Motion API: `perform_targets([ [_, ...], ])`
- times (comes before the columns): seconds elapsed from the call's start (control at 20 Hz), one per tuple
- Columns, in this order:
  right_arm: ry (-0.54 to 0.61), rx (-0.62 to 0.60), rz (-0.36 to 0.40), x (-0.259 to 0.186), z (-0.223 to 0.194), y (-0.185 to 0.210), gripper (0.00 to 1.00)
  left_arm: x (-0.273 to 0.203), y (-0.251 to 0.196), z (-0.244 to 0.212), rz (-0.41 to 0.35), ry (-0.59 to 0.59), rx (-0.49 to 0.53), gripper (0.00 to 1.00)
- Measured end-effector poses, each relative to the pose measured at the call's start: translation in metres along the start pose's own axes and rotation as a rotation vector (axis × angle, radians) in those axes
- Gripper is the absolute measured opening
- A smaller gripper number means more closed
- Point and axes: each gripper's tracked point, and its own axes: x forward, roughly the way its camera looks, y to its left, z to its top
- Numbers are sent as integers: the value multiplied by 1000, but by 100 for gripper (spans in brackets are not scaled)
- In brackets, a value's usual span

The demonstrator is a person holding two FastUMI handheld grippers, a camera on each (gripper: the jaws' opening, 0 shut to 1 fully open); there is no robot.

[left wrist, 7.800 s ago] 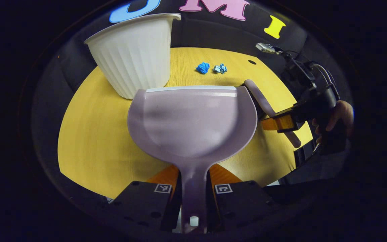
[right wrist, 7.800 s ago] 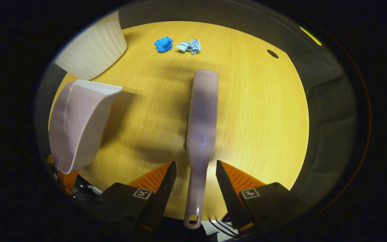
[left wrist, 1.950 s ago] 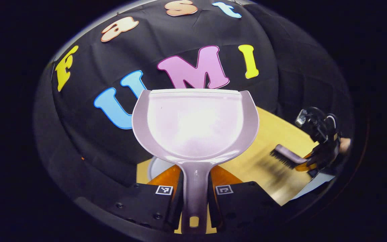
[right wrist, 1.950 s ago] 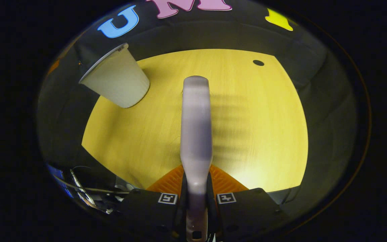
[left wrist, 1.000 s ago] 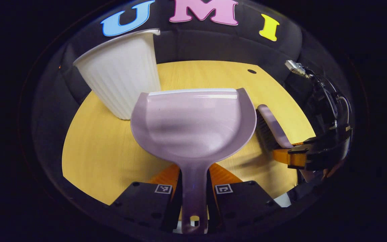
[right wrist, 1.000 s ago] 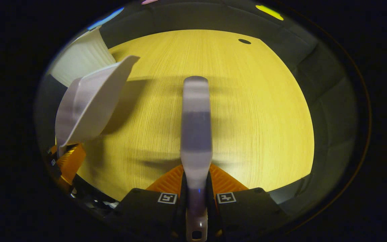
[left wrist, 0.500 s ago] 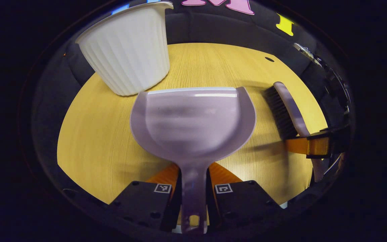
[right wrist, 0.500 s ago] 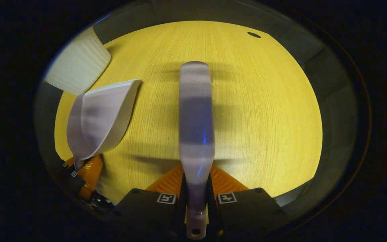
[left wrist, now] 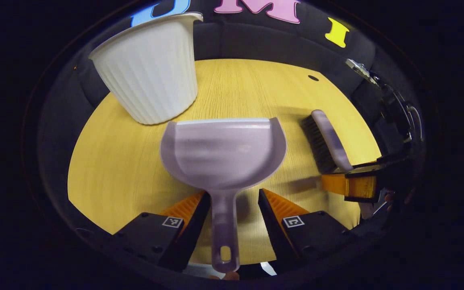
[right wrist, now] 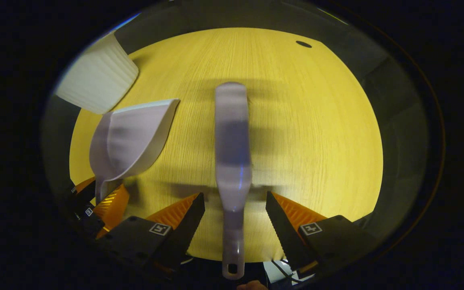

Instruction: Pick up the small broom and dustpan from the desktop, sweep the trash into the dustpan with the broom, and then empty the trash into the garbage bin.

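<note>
The lilac dustpan [left wrist: 223,155] lies on the yellow desktop [left wrist: 111,161], empty, its handle between the spread fingers of my left gripper [left wrist: 232,199], which is open and clear of it. The lilac broom [right wrist: 232,137] lies flat on the desktop [right wrist: 316,121], its handle between the parted fingers of my right gripper [right wrist: 234,201], also open. In the left gripper view the broom [left wrist: 328,139] shows its dark bristles at the right, beside the right gripper [left wrist: 349,185]. The dustpan [right wrist: 131,137] appears at the left of the right gripper view, with the left gripper [right wrist: 103,201] behind it.
A white ribbed garbage bin [left wrist: 149,76] stands on the desktop behind and left of the dustpan; the bin [right wrist: 97,78] also shows at the top left of the right gripper view. A small dark hole [left wrist: 313,78] marks the far right of the desktop. Black cloth walls surround the table.
Both grippers have opened: the dustpan and the broom, held half a second ago, now lie on the desktop. The blue paper scraps seen earlier are gone from the table.
</note>
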Motion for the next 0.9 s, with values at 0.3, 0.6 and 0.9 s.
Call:
perform_targets([
  [0.3,-402,-32,8,-110,40,6,99,-139,26,84,36,-536,26,72],
  [0.6,-893,-106,24,-187,95,34,98,-245,43,125,1,-852,-89,72],
  [0.9,-999,-117,67,-224,101,46,100,-286,58,120,48,-967,-54,71],
])
